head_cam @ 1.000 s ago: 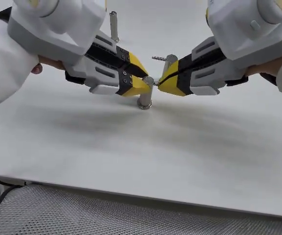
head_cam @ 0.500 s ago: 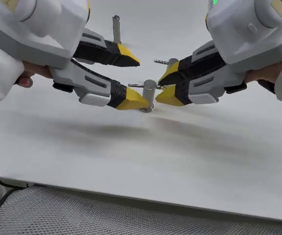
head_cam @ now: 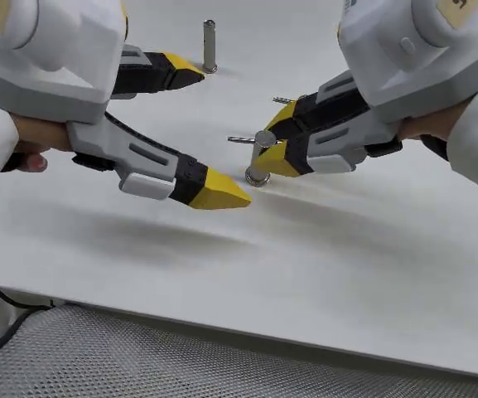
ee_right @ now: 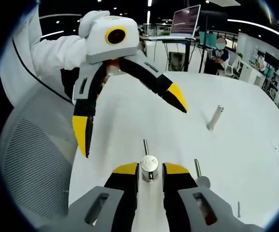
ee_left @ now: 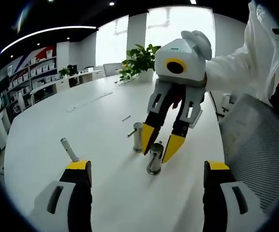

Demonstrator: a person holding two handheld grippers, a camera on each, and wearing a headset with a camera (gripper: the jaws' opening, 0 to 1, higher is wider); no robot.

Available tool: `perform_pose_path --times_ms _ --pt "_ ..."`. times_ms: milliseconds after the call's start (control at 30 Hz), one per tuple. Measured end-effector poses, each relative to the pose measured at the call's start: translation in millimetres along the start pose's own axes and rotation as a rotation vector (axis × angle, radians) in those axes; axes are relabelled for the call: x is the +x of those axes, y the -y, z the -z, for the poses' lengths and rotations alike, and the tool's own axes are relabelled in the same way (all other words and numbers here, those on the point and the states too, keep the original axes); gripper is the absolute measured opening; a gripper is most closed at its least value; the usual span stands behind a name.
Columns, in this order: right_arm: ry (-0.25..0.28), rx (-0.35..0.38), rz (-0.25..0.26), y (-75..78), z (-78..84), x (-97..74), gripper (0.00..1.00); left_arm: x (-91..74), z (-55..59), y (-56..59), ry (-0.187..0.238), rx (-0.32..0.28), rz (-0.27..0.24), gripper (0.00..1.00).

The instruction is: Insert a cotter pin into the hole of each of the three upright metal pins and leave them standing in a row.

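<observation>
The right gripper [head_cam: 263, 152] has its jaws parted on either side of the front metal pin [ee_right: 149, 167]; I cannot tell whether they touch it. A cotter pin [head_cam: 240, 140] sticks through that pin. The left gripper [head_cam: 224, 138] hangs wide open just beside it, holding nothing. A second metal pin [ee_left: 138, 137] with a cotter pin stands just behind. A bare one [head_cam: 210, 46] stands farther back on the white table [head_cam: 346, 265].

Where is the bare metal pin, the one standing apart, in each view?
Head view: bare metal pin top centre, upright.
Left gripper view: pin lower left, above the left jaw.
Right gripper view: pin right of centre.
Shared landmark: cottered metal pin between the right gripper's jaws.
</observation>
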State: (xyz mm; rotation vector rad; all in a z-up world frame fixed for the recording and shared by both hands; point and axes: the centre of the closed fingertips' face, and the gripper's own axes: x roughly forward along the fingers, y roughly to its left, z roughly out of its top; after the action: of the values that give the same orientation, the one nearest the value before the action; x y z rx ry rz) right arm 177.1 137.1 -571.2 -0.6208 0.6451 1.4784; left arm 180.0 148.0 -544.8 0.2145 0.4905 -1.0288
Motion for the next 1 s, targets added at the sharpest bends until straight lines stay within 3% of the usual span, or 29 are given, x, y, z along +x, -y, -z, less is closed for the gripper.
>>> perform_pose_path --times_ms 300,600,867,1000 --pt "-0.006 0.001 -0.010 0.3 1.7 4.7 0.12 -6.8 -2.2 0.3 0.029 -0.046 -0.017 0.99" --pt "-0.008 0.004 -0.028 -1.2 1.5 6.7 0.09 -8.1 8.1 6.4 -0.002 -0.046 -0.010 0.99" --pt "-0.011 0.018 -0.019 -1.7 2.7 6.8 0.08 -9.4 8.7 2.5 -0.007 -0.046 -0.032 0.99" --pt "-0.002 -0.023 -0.005 -4.9 4.0 1.2 0.08 -9.6 9.6 -2.6 -0.006 -0.059 -0.058 0.99"
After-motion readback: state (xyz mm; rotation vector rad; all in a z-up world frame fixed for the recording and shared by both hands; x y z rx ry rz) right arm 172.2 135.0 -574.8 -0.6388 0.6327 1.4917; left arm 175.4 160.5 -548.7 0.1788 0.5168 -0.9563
